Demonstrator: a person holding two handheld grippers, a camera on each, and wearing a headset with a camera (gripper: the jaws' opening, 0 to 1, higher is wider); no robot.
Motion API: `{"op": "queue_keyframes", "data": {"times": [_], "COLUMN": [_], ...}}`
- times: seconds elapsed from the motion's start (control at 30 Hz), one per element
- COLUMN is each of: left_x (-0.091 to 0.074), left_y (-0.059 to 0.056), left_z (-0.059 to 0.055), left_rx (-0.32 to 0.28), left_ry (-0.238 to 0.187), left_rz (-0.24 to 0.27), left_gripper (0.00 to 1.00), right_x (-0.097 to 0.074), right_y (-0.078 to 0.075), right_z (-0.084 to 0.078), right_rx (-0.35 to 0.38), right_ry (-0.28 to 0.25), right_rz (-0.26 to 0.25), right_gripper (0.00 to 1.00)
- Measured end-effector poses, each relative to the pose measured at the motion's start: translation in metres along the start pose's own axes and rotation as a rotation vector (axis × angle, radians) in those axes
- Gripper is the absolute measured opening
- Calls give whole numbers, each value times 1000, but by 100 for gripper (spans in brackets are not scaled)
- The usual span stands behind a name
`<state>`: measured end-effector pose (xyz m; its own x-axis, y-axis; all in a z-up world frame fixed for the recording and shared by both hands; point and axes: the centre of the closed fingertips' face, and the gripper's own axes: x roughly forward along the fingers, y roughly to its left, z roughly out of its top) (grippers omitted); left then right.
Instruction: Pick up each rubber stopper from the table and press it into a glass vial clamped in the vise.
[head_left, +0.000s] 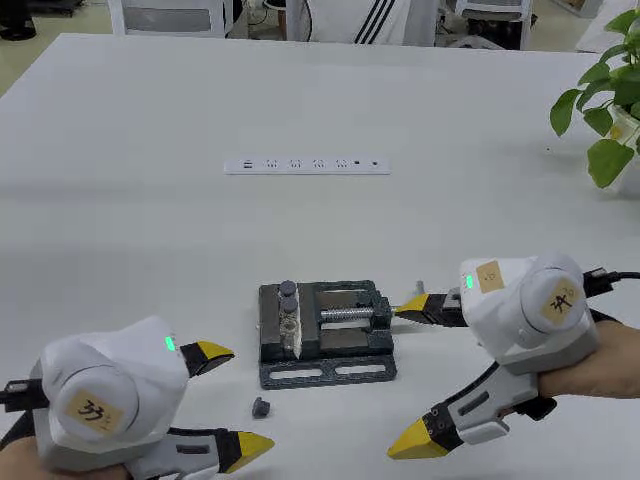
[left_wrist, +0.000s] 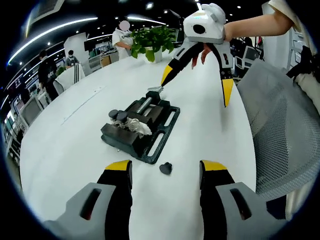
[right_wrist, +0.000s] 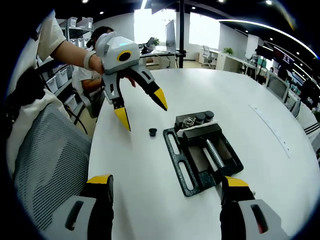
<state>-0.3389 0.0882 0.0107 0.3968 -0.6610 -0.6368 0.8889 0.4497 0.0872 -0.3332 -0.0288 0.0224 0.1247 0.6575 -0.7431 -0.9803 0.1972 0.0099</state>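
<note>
A dark vise (head_left: 340, 345) sits on the white table and clamps a row of small vials; two carry dark stoppers (head_left: 288, 292), and a bare glass vial (head_left: 290, 326) stands nearer me. One loose dark rubber stopper (head_left: 261, 407) lies just in front of the vise. My left gripper (head_left: 234, 398) is open at the lower left, its jaws either side of that stopper (left_wrist: 165, 168) but short of it. My right gripper (head_left: 410, 372) is open to the right of the vise (right_wrist: 205, 150), holding nothing, its upper tip by the screw handle.
A white power strip (head_left: 306, 165) lies further back on the table. A potted plant (head_left: 605, 110) stands at the right edge. A grey mesh chair (left_wrist: 280, 125) is beside the table. People sit and stand around the far end.
</note>
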Motion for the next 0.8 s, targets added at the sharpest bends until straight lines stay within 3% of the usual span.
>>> {"op": "queue_keyframes", "data": {"times": [0.03, 0.17, 0.47, 0.8], "left_x": [2, 7, 14, 20], "left_y": [-1, -3, 0, 6], "left_z": [-1, -3, -17, -20], "left_rx": [30, 53, 114, 90], "left_ry": [17, 38, 83, 75], "left_rz": [-6, -38, -73, -89], "left_gripper": [48, 39, 31, 20], "right_x": [-1, -3, -7, -7], "right_y": [0, 0, 1, 6], "right_z": [-1, -2, -8, -10], "right_rx": [0, 6, 25, 34], "right_ry": [1, -1, 0, -4], "right_rz": [-1, -5, -12, -10], "right_gripper": [88, 87, 86, 83]}}
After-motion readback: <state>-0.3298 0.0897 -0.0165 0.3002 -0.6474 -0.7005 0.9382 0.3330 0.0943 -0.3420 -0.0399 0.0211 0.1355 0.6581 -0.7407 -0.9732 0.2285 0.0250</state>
